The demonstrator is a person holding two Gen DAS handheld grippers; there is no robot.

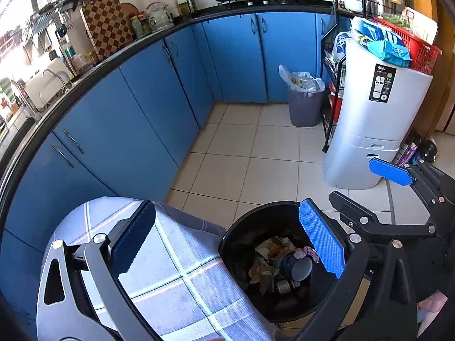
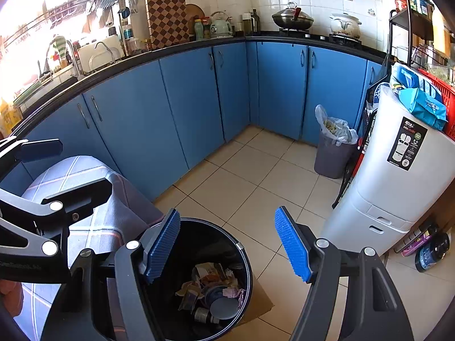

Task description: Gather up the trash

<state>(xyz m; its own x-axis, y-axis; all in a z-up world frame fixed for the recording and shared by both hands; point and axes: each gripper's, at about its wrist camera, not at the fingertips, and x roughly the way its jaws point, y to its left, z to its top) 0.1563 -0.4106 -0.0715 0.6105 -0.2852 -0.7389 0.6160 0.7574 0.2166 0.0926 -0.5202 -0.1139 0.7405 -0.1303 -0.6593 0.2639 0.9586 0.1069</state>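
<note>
A black round trash bin [image 1: 236,233] stands on the tiled floor below both grippers; it also shows in the right wrist view [image 2: 244,258]. Inside lie mixed trash [image 1: 281,264]: paper scraps, a blue cup, a small can, pink tissue, also seen in the right wrist view [image 2: 213,292]. My left gripper [image 1: 227,238] is open and empty, above the bin's left rim and a checked cloth. My right gripper [image 2: 227,244] is open and empty, over the bin; it shows at the right of the left wrist view [image 1: 381,187].
A table under a grey checked cloth [image 1: 170,270] stands left of the bin. Blue cabinets [image 2: 170,108] line the left and back. A grey bin with a plastic bag [image 1: 304,102], a white cylindrical appliance [image 1: 375,125] and a black rack stand at the right. Cardboard [image 2: 261,304] lies under the black bin.
</note>
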